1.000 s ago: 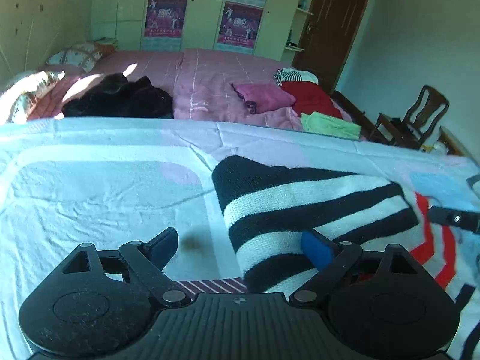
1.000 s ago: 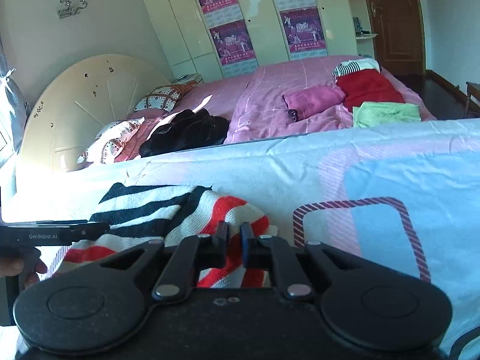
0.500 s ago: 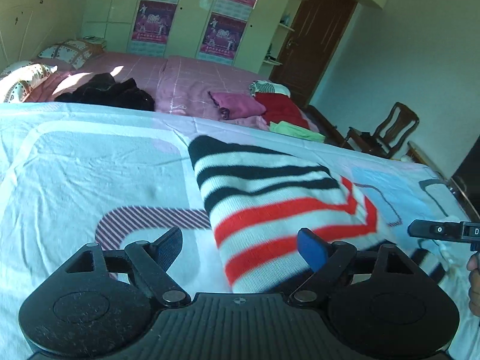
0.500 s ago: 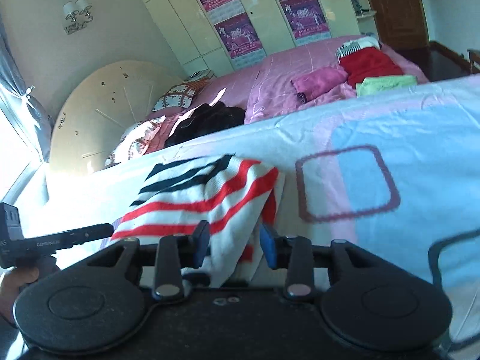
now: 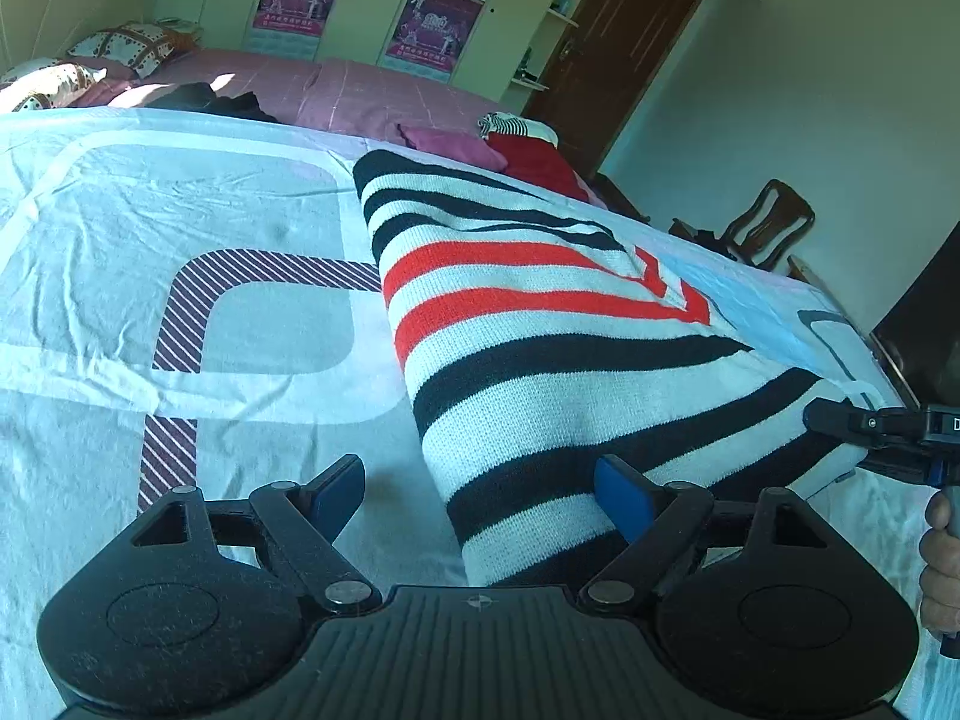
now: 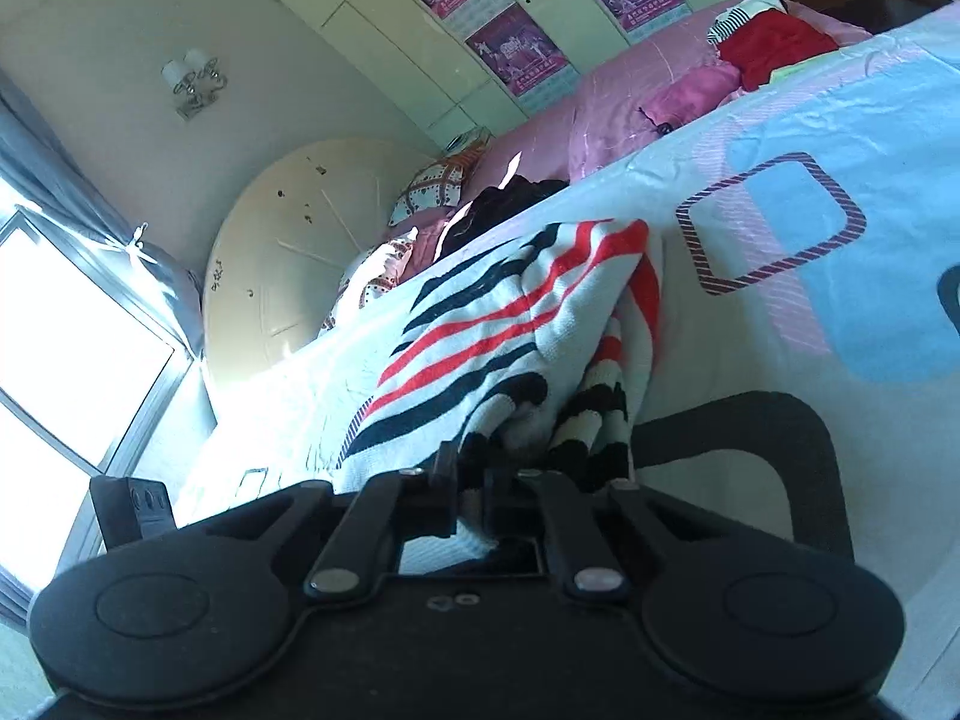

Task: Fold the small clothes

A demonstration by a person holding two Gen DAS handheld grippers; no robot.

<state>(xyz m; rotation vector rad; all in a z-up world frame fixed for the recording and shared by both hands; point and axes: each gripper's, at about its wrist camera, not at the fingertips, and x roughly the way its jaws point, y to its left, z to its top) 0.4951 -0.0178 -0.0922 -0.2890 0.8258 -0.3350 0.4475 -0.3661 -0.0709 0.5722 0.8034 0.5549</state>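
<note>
A striped sweater (image 5: pixel 540 348) in black, white and red lies on the light blue patterned bedsheet (image 5: pixel 180 300). My left gripper (image 5: pixel 480 492) is open, its fingers either side of the sweater's near left corner, holding nothing. My right gripper (image 6: pixel 471 495) is shut on the sweater's near hem (image 6: pixel 504 360), which bunches up between the fingers. The right gripper also shows in the left wrist view (image 5: pixel 876 426) at the sweater's right edge.
Behind the sheet is a pink bed (image 5: pixel 372 96) with folded magenta (image 5: pixel 456 147) and red (image 5: pixel 534 162) clothes and a black garment (image 6: pixel 510 198). A wooden chair (image 5: pixel 762 228) stands at the right. A window (image 6: pixel 66 330) is at the left.
Both grippers have pulled back toward the near edge. My right gripper has closed on the sweater's hem. The left gripper stays open.
</note>
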